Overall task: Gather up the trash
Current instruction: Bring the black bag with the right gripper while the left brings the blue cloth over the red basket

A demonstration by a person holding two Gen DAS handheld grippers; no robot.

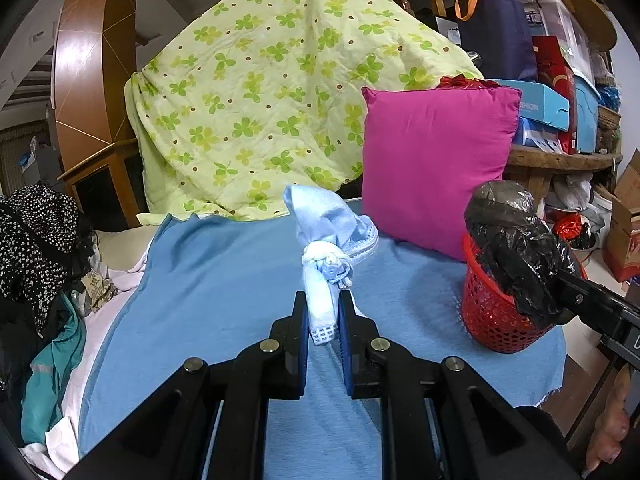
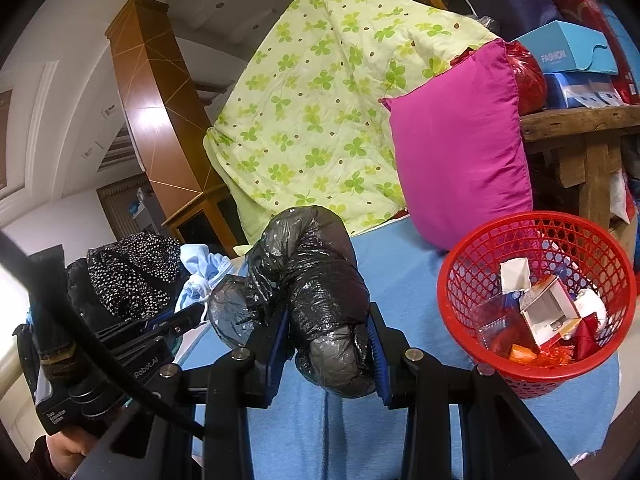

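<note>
I have both claws loaded; my left claw [image 1: 323,320] is closed down narrow on the tail of a knotted pale-blue cloth bundle [image 1: 328,236], which stands up ahead of the fingers above the blue sheet [image 1: 208,280]; my right claw [image 2: 330,344] is clamped on a crumpled black plastic bag [image 2: 312,280], wide enough apart to take its bulk, the bag bulging up and forward of the pads. The red basket [image 2: 448,280] sits just to the right of and ahead of my right claw, on the same sheet, in front of the pink cushion [image 2: 460,168]; it already has cartons and wrappers in it.

As I judge it, the step in hand is dropping the black bag in the basket; I would carry the claw right until the bag hangs over the middle of the opening, not the rim, because the basket looks light and close to the sheet's edge, and a nudge could tip it; I would open only once the bag's lower lump is inside the rim, and open fully, since thin film tends to cling to pads. The cloth bundle can follow from the left, held clear until the right claw is out.

Writing I can read: "FASHION" on the blue box [image 2: 568,56] behind the cushion; "Robot.AI" on the left claw's body in the right view; the smaller print under it is too fine to read.
</note>
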